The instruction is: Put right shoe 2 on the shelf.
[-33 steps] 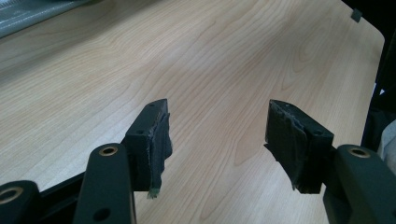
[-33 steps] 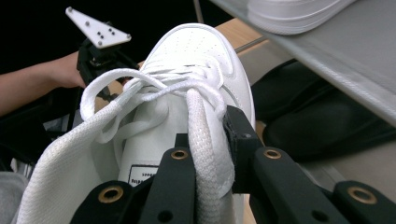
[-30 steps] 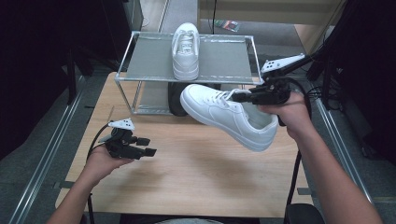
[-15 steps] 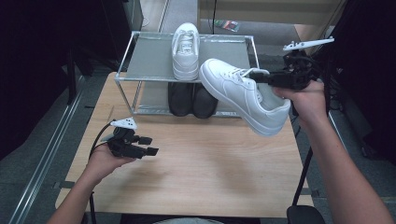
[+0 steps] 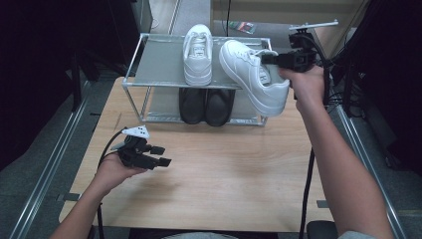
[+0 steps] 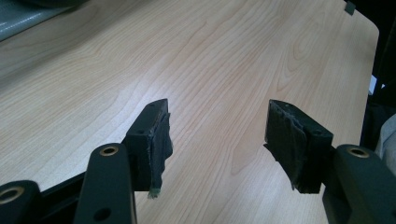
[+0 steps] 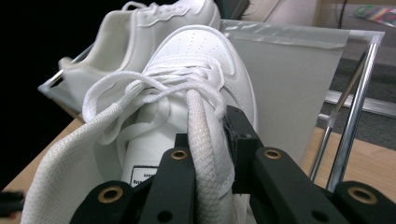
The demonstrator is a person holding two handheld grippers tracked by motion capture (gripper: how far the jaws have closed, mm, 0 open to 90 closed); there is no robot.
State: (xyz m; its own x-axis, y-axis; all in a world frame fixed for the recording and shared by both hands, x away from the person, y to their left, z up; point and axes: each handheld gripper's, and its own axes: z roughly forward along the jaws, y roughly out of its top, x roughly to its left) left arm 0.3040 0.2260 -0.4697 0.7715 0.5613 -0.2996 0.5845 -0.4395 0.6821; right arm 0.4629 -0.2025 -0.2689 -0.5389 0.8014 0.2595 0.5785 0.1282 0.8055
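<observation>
My right gripper (image 5: 268,59) is clamped on the collar of the sneaker (image 5: 249,74), held tilted over the rack (image 5: 164,62) top, just right of the sneaker already there (image 5: 197,59). It looks light, the collar soft and the sole stiff, so a deep collar grip is safest. Left gripper (image 5: 161,157) jaws apart, empty, well in front of the rack.

1. Left gripper (image 5: 161,156): black body, grey three-cornered plate on top, black cable trailing.
2. Right gripper (image 5: 266,58): black, brass-ringed screw holes behind its jaws.
3. Forearms bare, no sleeves.
</observation>
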